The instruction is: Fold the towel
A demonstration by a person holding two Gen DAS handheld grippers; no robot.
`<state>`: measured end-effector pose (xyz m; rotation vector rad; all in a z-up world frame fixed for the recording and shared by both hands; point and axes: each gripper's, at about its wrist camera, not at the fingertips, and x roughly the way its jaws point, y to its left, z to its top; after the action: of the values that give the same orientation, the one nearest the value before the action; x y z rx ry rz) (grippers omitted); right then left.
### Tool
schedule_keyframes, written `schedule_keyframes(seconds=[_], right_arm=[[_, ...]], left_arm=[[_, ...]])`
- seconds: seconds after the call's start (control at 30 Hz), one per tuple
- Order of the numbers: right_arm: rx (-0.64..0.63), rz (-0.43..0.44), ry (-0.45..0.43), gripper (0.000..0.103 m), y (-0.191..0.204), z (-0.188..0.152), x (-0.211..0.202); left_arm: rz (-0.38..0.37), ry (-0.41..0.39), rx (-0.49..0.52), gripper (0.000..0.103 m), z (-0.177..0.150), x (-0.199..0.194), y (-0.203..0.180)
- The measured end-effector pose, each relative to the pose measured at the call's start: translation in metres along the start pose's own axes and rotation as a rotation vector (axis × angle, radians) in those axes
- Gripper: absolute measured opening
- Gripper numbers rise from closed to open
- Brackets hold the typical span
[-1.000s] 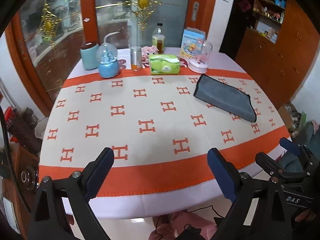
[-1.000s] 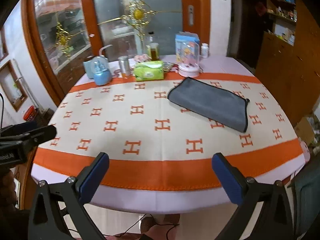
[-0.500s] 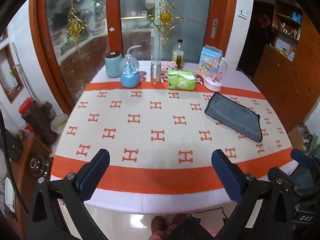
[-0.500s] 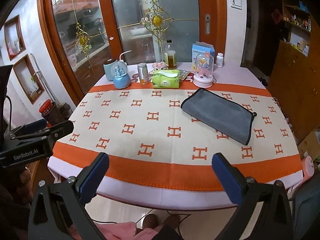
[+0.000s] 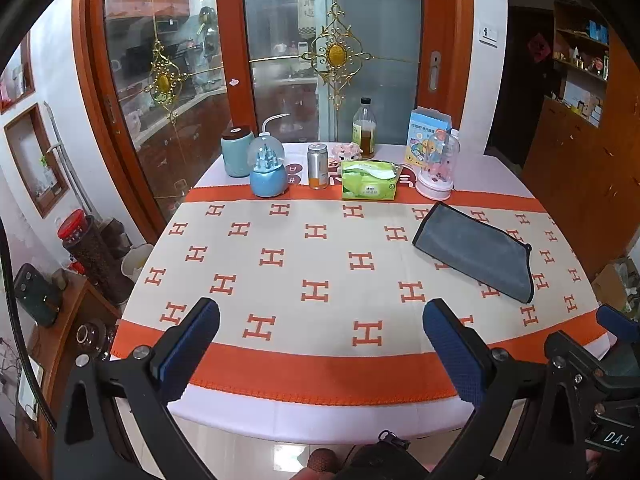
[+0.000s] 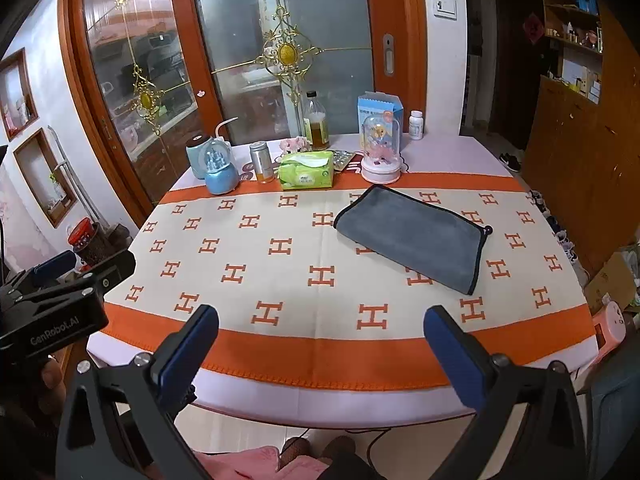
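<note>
A grey towel (image 5: 476, 252) with dark trim lies folded flat on the right half of the table; it also shows in the right wrist view (image 6: 412, 236). My left gripper (image 5: 320, 344) is open and empty, held off the table's near edge, well short of the towel. My right gripper (image 6: 320, 344) is open and empty too, also back from the near edge. The right gripper's body shows at the lower right of the left wrist view (image 5: 592, 380), and the left gripper's body at the left of the right wrist view (image 6: 56, 304).
The table (image 5: 320, 376) has an orange-and-cream H-pattern cloth. Along its far edge stand a blue snow globe (image 5: 268, 172), a tin (image 5: 318, 166), a green tissue pack (image 5: 370, 180), a bottle (image 5: 364, 128) and a pink dome (image 5: 436, 168). Wooden cabinets stand right.
Both grippers have pulled back and risen away from the table, so the table and towel look smaller and farther. The towel has not moved. Both grippers stayed open.
</note>
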<state>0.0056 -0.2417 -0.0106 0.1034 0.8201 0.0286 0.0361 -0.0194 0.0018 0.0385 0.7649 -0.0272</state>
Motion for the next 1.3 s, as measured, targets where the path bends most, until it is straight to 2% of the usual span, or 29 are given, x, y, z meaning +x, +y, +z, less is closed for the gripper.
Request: schedule_keyframes(seconds=[0.57, 1.3], right_arm=[[-0.011, 0.009, 0.014, 0.103, 0.019, 0.0, 0.014], [-0.005, 0.014, 0.019, 0.103, 0.021, -0.004, 0.017]], left_arm=[[0.012, 0.021, -0.001, 0.101, -0.004, 0.01, 0.006], [0.033, 0.026, -0.006, 0.101, -0.009, 0.013, 0.012]])
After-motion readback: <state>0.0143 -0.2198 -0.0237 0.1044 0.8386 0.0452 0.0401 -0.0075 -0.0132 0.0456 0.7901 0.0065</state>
